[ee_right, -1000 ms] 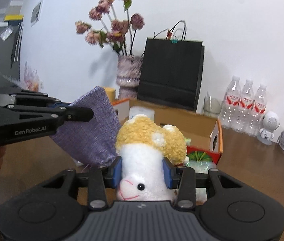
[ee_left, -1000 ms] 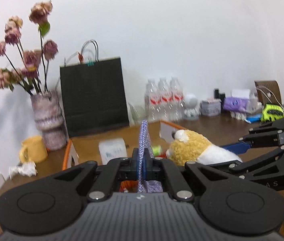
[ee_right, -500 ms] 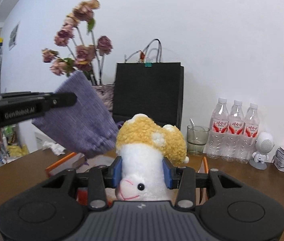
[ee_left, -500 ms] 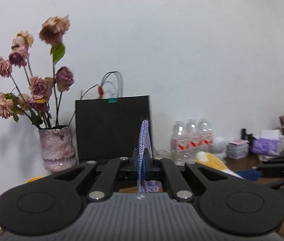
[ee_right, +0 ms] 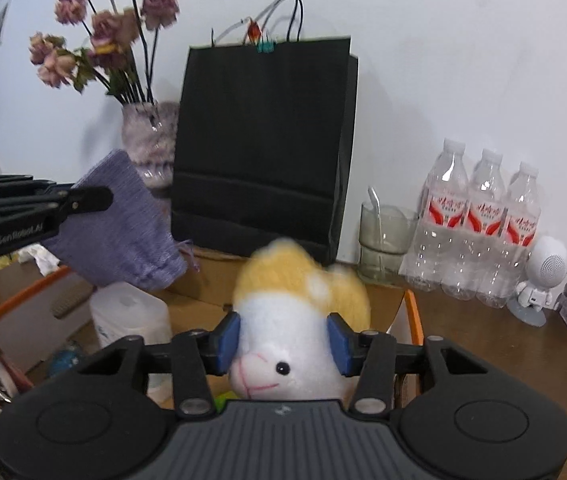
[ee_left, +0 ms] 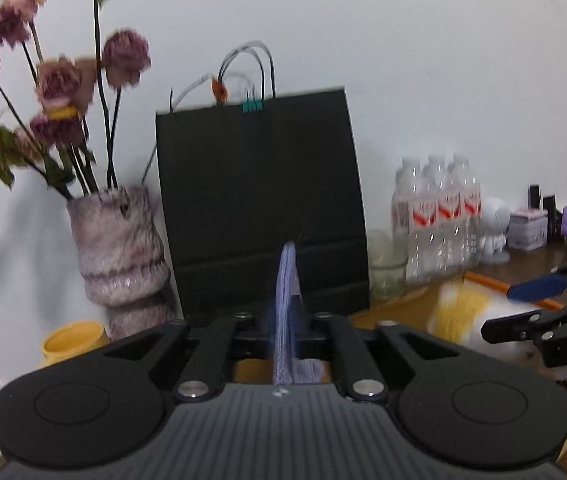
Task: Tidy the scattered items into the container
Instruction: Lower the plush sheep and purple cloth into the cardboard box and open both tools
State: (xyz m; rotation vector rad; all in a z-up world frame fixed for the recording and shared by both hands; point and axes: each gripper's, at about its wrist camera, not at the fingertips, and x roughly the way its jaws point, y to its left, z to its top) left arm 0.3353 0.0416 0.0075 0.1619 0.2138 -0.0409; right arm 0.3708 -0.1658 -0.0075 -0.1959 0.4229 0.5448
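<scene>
Here the left gripper (ee_left: pixel 287 320) pinches a purple pouch (ee_right: pixel 123 224). The right gripper (ee_right: pixel 283 344) clasps a plush sheep (ee_right: pixel 291 340) above the cardboard box (ee_right: pixel 203 280).

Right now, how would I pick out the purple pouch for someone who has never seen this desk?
Find the tall black paper bag standing against the white wall. To its left, over the open cardboard box, the left gripper holds up a purple knitted pouch. It is the only purple fabric thing there; the plush toy in the right gripper is yellow and white.
</scene>
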